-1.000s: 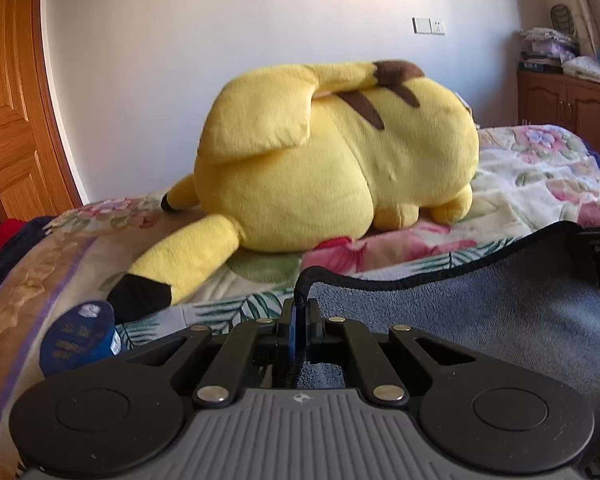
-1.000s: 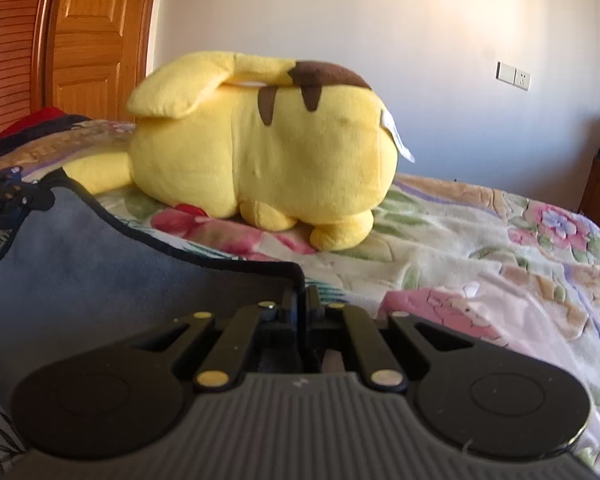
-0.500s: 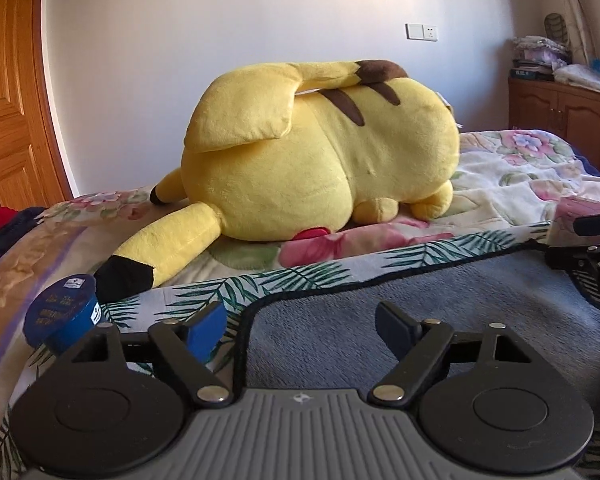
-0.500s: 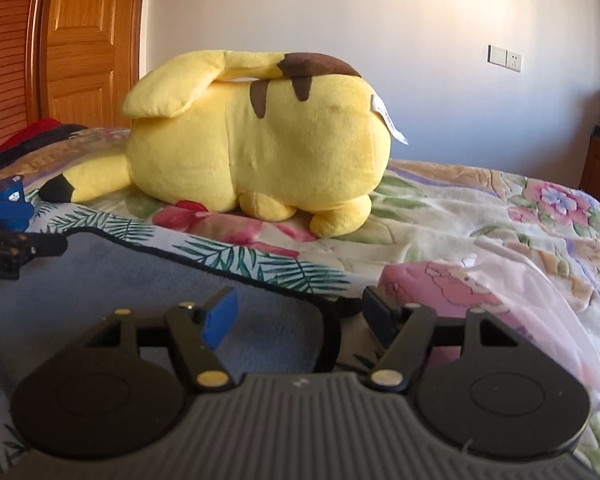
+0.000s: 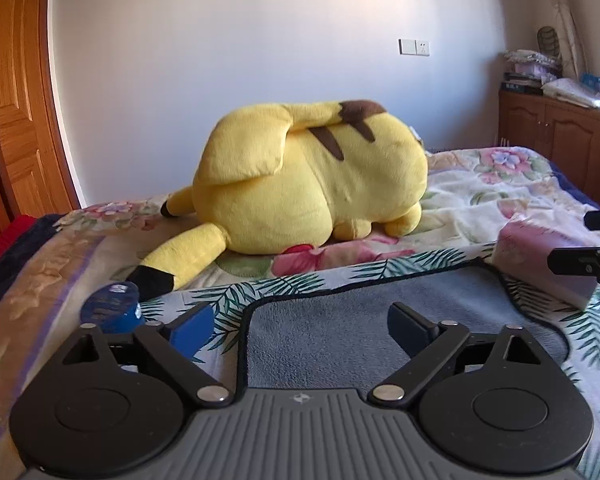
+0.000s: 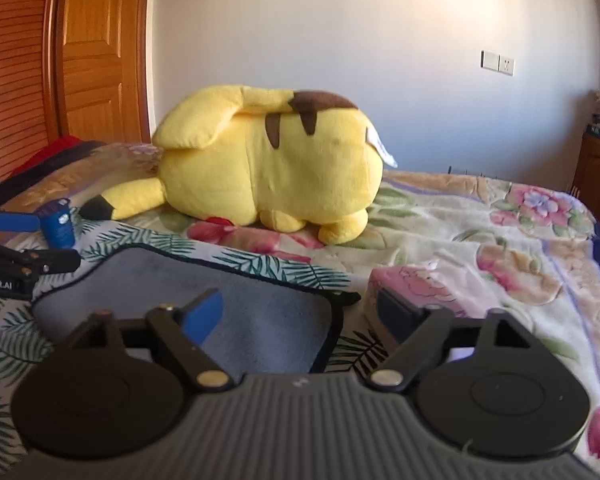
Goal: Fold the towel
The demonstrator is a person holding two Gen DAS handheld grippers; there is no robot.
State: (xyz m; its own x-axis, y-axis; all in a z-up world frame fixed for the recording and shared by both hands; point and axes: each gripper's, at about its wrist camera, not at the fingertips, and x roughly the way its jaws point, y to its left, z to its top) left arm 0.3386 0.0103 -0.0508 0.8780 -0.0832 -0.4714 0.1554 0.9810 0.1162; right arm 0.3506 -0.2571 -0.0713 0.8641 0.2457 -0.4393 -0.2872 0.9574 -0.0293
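A grey-blue towel (image 5: pixel 340 320) with a dark hem lies flat on the flowered bedspread; it also shows in the right wrist view (image 6: pixel 228 296). My left gripper (image 5: pixel 300 326) is open and empty, just above the towel's near left corner. My right gripper (image 6: pixel 300 312) is open and empty over the towel's near right corner. The right gripper's fingers (image 5: pixel 580 262) show at the right edge of the left wrist view. The left gripper's fingers (image 6: pixel 32 260) show at the left edge of the right wrist view.
A big yellow plush toy (image 5: pixel 308 188) lies on the bed behind the towel. A blue tape roll (image 5: pixel 110 306) sits left of the towel. A pink box (image 5: pixel 540 256) lies right of it. A wooden door (image 6: pixel 96 48) and cabinet (image 5: pixel 560 140) flank the bed.
Both grippers were shut on the towel's lifted edge a second ago. They opened, the towel dropped flat on the bed, and both have since pulled back a little.
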